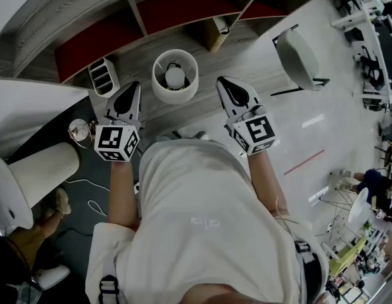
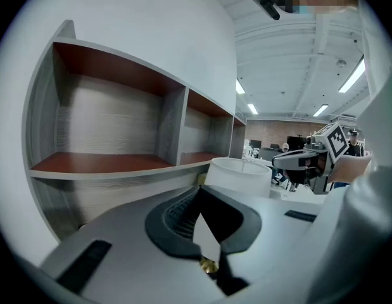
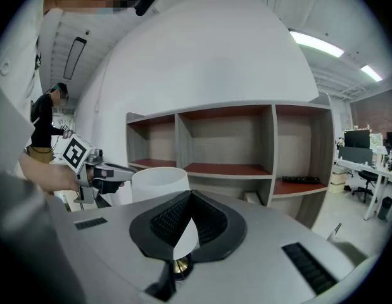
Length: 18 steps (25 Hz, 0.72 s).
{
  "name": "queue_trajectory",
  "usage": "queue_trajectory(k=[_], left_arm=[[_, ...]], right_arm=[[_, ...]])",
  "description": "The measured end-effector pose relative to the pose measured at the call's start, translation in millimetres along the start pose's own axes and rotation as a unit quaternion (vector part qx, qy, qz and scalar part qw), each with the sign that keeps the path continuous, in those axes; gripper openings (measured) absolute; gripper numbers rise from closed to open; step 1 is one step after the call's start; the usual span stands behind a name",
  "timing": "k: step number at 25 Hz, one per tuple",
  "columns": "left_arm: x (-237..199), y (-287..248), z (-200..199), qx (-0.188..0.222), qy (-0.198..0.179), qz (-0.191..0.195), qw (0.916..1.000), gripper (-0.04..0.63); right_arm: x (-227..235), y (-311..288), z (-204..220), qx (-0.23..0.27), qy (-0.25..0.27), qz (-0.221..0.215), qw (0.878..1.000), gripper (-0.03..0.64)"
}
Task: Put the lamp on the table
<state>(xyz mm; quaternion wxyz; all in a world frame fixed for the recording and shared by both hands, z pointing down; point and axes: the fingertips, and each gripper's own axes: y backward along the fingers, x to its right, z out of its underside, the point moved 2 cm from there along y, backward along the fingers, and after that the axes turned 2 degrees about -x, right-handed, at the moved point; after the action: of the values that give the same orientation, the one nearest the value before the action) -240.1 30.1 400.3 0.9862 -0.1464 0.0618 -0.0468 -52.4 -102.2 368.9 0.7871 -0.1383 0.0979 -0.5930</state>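
The lamp is a white cylinder shade with a bulb inside. It stands upright on the grey wood-grain surface in front of the curved shelf unit. My left gripper is just left of the lamp, jaws shut and holding nothing. My right gripper is a little to the lamp's right, also shut and holding nothing. Neither touches the shade. In the left gripper view the shade shows beyond the left gripper, with the other gripper behind it. From the right gripper the shade lies ahead to the left.
The shelf has red-floored compartments, one with a small box. A white slatted holder stands left of the lamp. A white chair is at the right. A ribbed white cylinder and a cable are on the dark floor at the left.
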Motion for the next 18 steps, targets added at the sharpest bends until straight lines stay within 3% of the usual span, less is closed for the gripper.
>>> queue_trajectory(k=[18], left_arm=[[3.8,6.0,-2.3,0.000,0.020,0.007,0.9998,0.015]], right_arm=[[-3.9,0.9,3.8,-0.006,-0.005,-0.003,1.000,0.028]])
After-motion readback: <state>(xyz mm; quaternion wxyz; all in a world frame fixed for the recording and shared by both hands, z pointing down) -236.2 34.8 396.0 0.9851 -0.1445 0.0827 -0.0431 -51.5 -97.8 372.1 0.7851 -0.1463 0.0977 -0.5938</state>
